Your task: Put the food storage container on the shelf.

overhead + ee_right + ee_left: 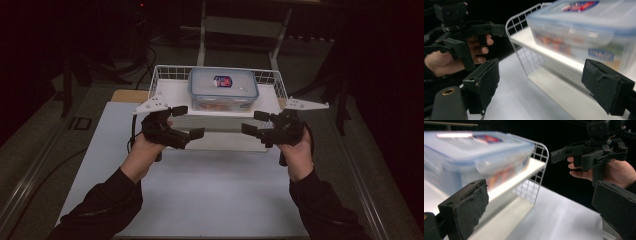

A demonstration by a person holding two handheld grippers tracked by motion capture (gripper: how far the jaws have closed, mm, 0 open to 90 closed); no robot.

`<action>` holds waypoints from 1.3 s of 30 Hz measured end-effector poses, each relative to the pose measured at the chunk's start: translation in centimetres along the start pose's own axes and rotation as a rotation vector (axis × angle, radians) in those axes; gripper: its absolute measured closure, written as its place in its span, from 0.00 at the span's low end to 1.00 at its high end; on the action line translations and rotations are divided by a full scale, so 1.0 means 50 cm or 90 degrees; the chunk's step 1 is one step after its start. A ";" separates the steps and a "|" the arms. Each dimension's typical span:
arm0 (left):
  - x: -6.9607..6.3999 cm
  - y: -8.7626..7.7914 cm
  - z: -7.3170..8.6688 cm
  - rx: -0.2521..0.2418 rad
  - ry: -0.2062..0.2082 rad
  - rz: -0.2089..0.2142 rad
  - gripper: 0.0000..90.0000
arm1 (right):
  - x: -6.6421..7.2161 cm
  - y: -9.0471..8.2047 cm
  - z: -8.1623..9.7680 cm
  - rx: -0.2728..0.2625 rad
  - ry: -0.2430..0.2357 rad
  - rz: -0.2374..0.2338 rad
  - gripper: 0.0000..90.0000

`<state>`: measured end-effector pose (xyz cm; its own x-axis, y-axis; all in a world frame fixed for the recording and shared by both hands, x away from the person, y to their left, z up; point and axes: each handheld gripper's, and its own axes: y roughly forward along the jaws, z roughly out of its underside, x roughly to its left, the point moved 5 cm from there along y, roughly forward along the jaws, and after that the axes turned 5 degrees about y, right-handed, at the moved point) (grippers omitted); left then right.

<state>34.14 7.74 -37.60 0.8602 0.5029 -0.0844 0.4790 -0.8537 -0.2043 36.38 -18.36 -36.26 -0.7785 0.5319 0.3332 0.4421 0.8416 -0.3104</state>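
A clear plastic food box with a blue-rimmed lid and a red and blue label stands on the white shelf of a wire rack at the far middle of the table. My left gripper hangs open just in front of the rack's left end. My right gripper is open at the right end, facing it. In the left gripper view the box sits ahead and left of my open gripper, with the other gripper beyond. The right gripper view has the box above its open gripper.
A white mat covers the table in front of the rack. A wooden corner shows left of the rack. Behind stands a white frame on dark floor. A metal rail runs along the table's right side.
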 end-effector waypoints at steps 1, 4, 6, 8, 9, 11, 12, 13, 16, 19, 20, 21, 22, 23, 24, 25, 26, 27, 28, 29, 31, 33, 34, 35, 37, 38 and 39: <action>-0.005 -0.001 0.008 0.003 -0.001 0.004 0.01 | 0.000 -0.001 0.011 0.000 0.000 0.001 0.16; -0.020 -0.004 0.030 0.006 0.002 0.012 0.01 | -0.002 -0.008 0.039 -0.006 0.008 -0.002 0.16; -0.031 -0.006 0.045 0.007 0.006 0.017 0.01 | -0.003 -0.014 0.058 -0.018 0.016 -0.011 0.16; -0.042 -0.007 0.060 0.009 0.012 0.021 0.01 | -0.006 -0.018 0.077 -0.011 0.006 0.000 0.16; -0.047 -0.006 0.068 0.014 0.014 0.025 0.01 | -0.007 -0.019 0.086 -0.011 0.002 0.002 0.16; -0.059 -0.006 0.083 0.023 0.018 0.033 0.01 | -0.009 -0.022 0.105 -0.005 -0.013 0.007 0.16; -0.064 -0.006 0.090 0.030 0.021 0.038 0.01 | -0.010 -0.023 0.114 -0.005 -0.021 0.009 0.16; -0.069 -0.006 0.097 0.035 0.024 0.040 0.01 | -0.011 -0.025 0.122 -0.006 -0.025 0.008 0.16; -0.079 -0.006 0.122 0.049 0.019 0.047 0.01 | -0.015 -0.031 0.150 0.000 -0.026 0.012 0.16; -0.087 -0.007 0.149 0.066 0.017 0.051 0.01 | -0.018 -0.037 0.176 0.000 -0.020 0.010 0.16; -0.090 -0.008 0.157 0.069 0.017 0.052 0.01 | -0.018 -0.039 0.184 0.001 -0.019 0.007 0.16; -0.092 -0.009 0.165 0.071 0.017 0.050 0.01 | -0.018 -0.040 0.193 0.007 -0.022 0.008 0.15; -0.094 -0.010 0.173 0.075 0.016 0.050 0.01 | -0.018 -0.041 0.202 0.013 -0.024 0.009 0.15; -0.096 -0.012 0.180 0.075 0.015 0.051 0.01 | -0.017 -0.043 0.210 0.016 -0.025 0.010 0.15; -0.098 -0.013 0.187 0.074 0.014 0.052 0.01 | -0.017 -0.045 0.219 0.017 -0.024 0.010 0.15; -0.099 -0.014 0.194 0.077 0.006 0.055 0.01 | -0.018 -0.046 0.227 0.023 -0.023 0.009 0.15; -0.101 -0.016 0.204 0.074 0.003 0.051 0.01 | -0.018 -0.048 0.235 0.028 -0.022 0.011 0.15; -0.101 -0.017 0.210 0.075 0.001 0.045 0.01 | -0.019 -0.049 0.246 0.031 -0.023 0.013 0.16; -0.102 -0.019 0.217 0.078 -0.003 0.043 0.01 | -0.020 -0.050 0.252 0.036 -0.024 0.015 0.16; -0.103 -0.021 0.225 0.082 -0.007 0.048 0.01 | -0.021 -0.050 0.260 0.039 -0.027 0.018 0.16; -0.106 -0.025 0.239 0.088 -0.002 0.048 0.01 | -0.024 -0.051 0.276 0.047 -0.024 0.017 0.16; -0.107 -0.031 0.252 0.088 0.003 0.049 0.01 | -0.029 -0.051 0.293 0.054 -0.020 0.024 0.16; -0.108 -0.033 0.258 0.088 0.000 0.051 0.01 | -0.031 -0.052 0.300 0.057 -0.021 0.025 0.16; -0.109 -0.035 0.264 0.092 0.005 0.049 0.01 | -0.032 -0.053 0.306 0.056 -0.021 0.027 0.16; -0.109 -0.038 0.277 0.103 0.010 0.048 0.01 | -0.035 -0.055 0.320 0.061 -0.027 0.035 0.16; -0.109 -0.039 0.282 0.108 0.012 0.045 0.01 | -0.036 -0.056 0.326 0.061 -0.028 0.036 0.16; -0.109 -0.040 0.288 0.113 0.015 0.041 0.01 | -0.037 -0.057 0.331 0.063 -0.032 0.040 0.16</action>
<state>25.98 8.66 -50.75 0.8931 0.4425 -0.0807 0.3857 -0.8458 -0.3685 29.18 -23.33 -50.73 -0.7736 0.5752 0.2659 0.4462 0.7924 -0.4159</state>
